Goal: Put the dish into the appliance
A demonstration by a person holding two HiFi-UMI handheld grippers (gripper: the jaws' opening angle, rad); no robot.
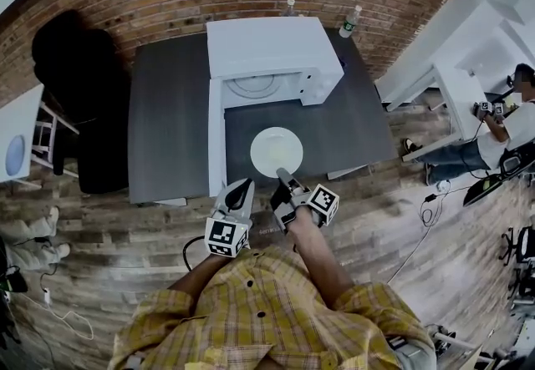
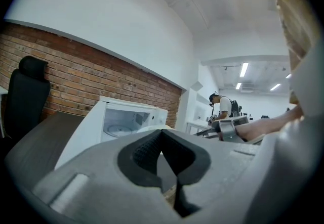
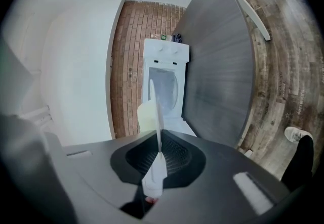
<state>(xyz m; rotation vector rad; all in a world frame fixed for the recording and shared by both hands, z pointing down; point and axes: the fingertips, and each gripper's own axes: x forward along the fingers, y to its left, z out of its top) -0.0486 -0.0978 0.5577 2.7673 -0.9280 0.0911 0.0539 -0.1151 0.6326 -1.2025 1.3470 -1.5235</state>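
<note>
The person's right forearm [image 1: 324, 258] reaches forward, bare from the plaid sleeve, and carries the right gripper [image 1: 284, 176] over the near edge of the grey table [image 1: 167, 109]. Its tongs are pinched on the near rim of the white plate [image 1: 277, 149]; the right gripper view shows the plate edge-on, caught between the two dark pads. The plate lies flat in front of the microwave [image 1: 267, 47], out of its cavity and just near of the opening. Whether it rests on the table or hangs just above it cannot be told.

The left gripper [image 1: 242, 189] is held just left of the right one, beside the plate and apart from it, on a bent arm drawn close to the body. Its tongs are pressed together with nothing between them.

The microwave stands at the far middle of the table, and its door [image 1: 216, 139] is swung open towards the near left. Inside sits only the glass turntable [image 1: 255, 86]. Two bottles [image 1: 351, 22] stand behind the microwave at the far edge. A black chair [image 1: 71, 68] stands to the far left of the table.
</note>
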